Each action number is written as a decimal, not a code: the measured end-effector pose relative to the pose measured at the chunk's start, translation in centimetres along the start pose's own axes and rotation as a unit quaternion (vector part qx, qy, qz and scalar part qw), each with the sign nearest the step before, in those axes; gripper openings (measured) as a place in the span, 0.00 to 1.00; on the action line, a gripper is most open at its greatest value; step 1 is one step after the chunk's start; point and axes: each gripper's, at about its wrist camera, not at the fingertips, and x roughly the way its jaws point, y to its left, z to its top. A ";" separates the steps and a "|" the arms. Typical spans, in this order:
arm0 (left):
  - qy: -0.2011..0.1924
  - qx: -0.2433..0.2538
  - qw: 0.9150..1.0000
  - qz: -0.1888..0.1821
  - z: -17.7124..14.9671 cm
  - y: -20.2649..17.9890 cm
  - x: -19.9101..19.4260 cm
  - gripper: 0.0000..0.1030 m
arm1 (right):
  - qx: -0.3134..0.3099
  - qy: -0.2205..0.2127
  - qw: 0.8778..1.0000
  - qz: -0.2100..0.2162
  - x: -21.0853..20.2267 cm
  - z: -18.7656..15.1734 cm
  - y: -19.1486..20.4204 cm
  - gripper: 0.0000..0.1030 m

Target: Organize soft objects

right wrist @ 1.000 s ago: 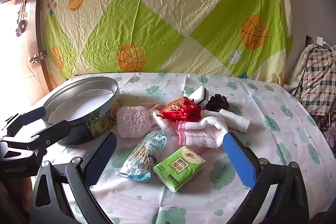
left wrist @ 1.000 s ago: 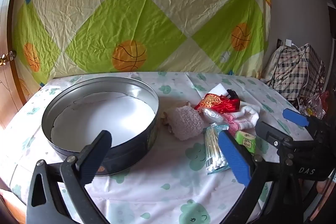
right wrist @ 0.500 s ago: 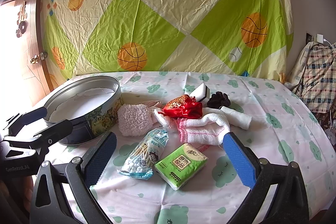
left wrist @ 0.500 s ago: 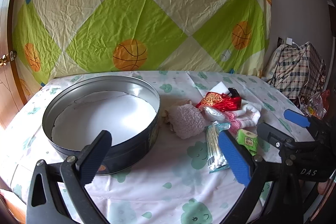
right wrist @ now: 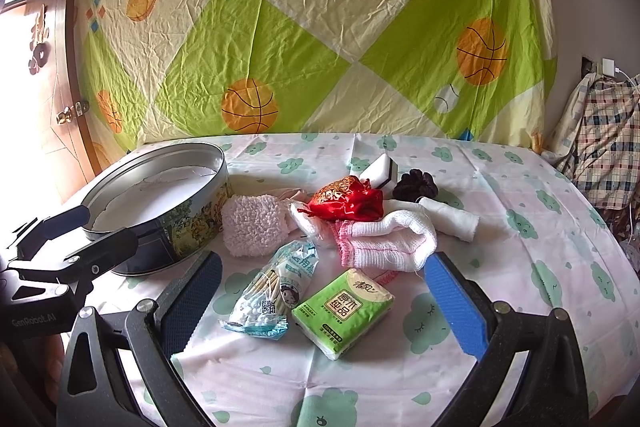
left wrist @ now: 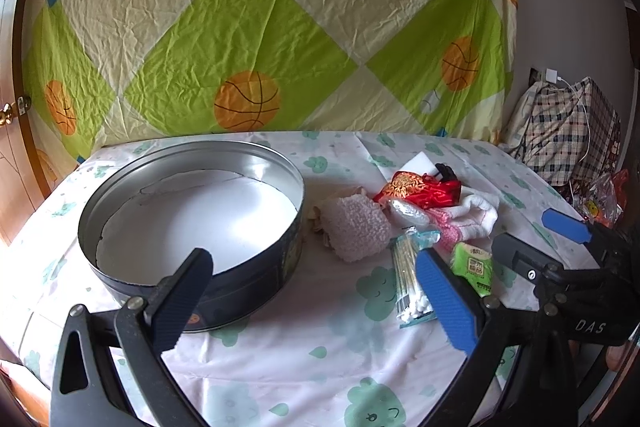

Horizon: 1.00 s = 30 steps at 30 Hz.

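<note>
A round metal tin stands open and empty on the table's left. Beside it lies a pile of small items: a fluffy pink cloth, a red embroidered pouch, a white-and-pink sock, a rolled white cloth, a dark scrunchie, a white sponge, a cotton-swab pack and a green tissue pack. My left gripper is open and empty before the tin. My right gripper is open and empty, its jaws either side of the swabs and tissues.
The table wears a white cloth with green clouds. A patterned sheet hangs behind. A plaid bag stands at the right and a wooden door at the left.
Both grippers have eased slightly forward toward the table items. Both stay open and empty. Nothing on the table has moved.
</note>
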 end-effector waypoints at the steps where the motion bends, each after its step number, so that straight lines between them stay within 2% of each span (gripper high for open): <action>1: 0.001 0.000 1.000 0.000 0.0 0.0 0.0 1.00 | 0.000 0.000 1.000 -0.001 0.0 0.0 0.0 0.99; 30: 0.002 0.002 1.000 0.001 -0.1 -0.1 0.1 1.00 | 0.003 0.005 1.000 0.000 0.2 0.0 0.2 0.99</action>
